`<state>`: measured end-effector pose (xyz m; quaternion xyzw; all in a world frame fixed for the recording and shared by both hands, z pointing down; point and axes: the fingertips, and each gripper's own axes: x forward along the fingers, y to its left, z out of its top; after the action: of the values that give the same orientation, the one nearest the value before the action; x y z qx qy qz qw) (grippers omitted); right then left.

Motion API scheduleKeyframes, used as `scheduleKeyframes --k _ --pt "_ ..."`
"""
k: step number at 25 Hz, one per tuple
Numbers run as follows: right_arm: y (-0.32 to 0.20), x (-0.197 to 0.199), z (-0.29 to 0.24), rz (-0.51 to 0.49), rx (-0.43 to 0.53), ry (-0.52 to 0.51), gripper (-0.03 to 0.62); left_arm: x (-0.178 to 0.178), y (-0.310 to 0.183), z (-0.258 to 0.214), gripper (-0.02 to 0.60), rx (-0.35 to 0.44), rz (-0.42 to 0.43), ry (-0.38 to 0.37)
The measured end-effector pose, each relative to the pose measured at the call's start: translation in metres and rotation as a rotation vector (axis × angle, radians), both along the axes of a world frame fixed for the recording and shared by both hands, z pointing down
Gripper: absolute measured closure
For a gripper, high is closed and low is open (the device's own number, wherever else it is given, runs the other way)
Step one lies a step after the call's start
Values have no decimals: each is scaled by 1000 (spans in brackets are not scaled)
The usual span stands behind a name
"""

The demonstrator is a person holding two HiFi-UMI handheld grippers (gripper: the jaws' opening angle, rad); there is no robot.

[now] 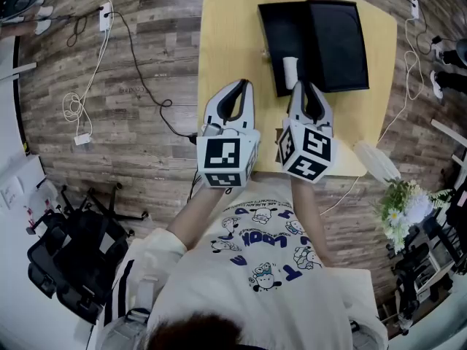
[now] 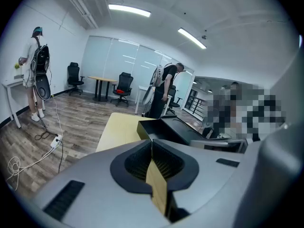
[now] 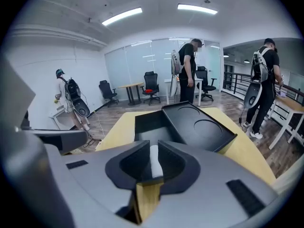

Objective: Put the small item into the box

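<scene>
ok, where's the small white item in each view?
Head view: white item upper centre, in the right gripper's jaws, overlapping the black box.
Left gripper view: not in it.
Right gripper view: white item low centre, between the jaws.
Shared landmark: black box, in all three.

Matt box (image 1: 281, 31); smooth wood table (image 1: 226, 35); matt small item (image 1: 290, 68).

**White item pinched in the jaws**

The right gripper (image 3: 153, 151) has its jaws pressed on a small white item (image 3: 154, 164), seemingly a short roll. Just ahead of the claw sits the open black box (image 3: 151, 125). Its lid (image 3: 202, 126) lies ahead and to the right, on the yellow table (image 3: 249, 151).
</scene>
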<state>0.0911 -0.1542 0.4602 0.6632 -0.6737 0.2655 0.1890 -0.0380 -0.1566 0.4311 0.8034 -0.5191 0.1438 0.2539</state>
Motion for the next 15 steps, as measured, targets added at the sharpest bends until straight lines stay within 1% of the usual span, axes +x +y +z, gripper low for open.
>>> scheduleKeyframes --k 3,9,15 --pt "7 -3 -13 -2 30 -1 539 1 3 -12 560 32 3 2" --pt "21 -8 -38 -19 85 -15 543 3 10 -38 560 99 2 2" --pt "32 -12 -69 -46 161 -25 545 8 24 -65 560 173 8 -8"
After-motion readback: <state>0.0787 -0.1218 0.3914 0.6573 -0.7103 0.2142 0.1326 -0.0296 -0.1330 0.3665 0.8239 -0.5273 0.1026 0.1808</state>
